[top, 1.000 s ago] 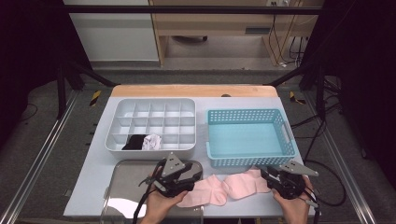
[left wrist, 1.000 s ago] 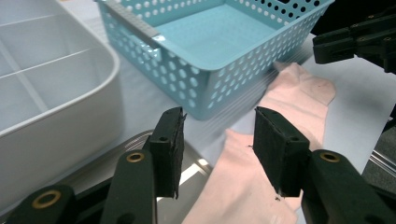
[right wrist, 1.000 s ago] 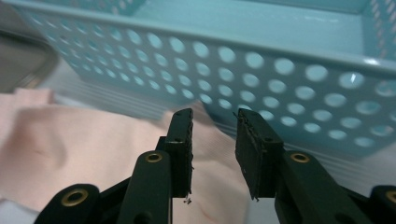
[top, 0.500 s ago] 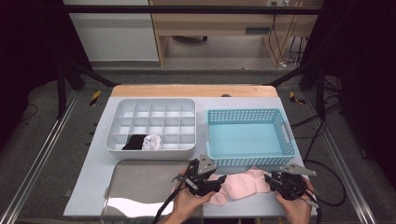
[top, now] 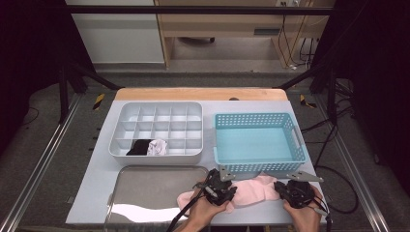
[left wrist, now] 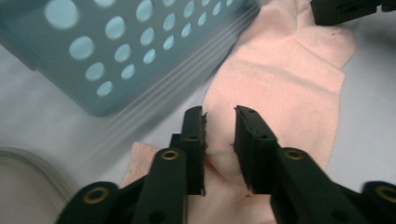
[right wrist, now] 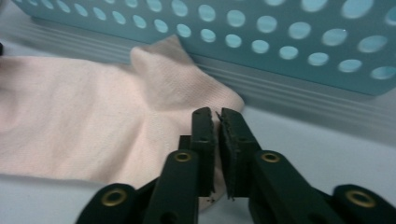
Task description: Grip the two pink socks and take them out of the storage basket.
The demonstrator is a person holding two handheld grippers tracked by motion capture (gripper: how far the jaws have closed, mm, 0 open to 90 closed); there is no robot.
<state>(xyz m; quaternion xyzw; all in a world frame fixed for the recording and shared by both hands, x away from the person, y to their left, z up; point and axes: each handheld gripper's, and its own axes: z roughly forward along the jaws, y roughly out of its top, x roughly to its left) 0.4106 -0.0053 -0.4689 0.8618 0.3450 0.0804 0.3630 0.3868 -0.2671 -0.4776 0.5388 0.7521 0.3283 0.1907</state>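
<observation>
The right gripper (right wrist: 217,116) pinches the pink sock's (top: 251,193) edge by the basket (top: 258,145) (blue), while the left gripper (left wrist: 219,114) stands open over it.

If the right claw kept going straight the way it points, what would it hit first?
Probably the blue basket: beyond the right claw, which is pinching the pink sock, its perforated wall stands across the line, though depth is unclear.

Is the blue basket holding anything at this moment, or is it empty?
Empty. In the high view the blue basket shows only its bare floor; the pink sock lies on the table in front of it, outside its wall.
</observation>
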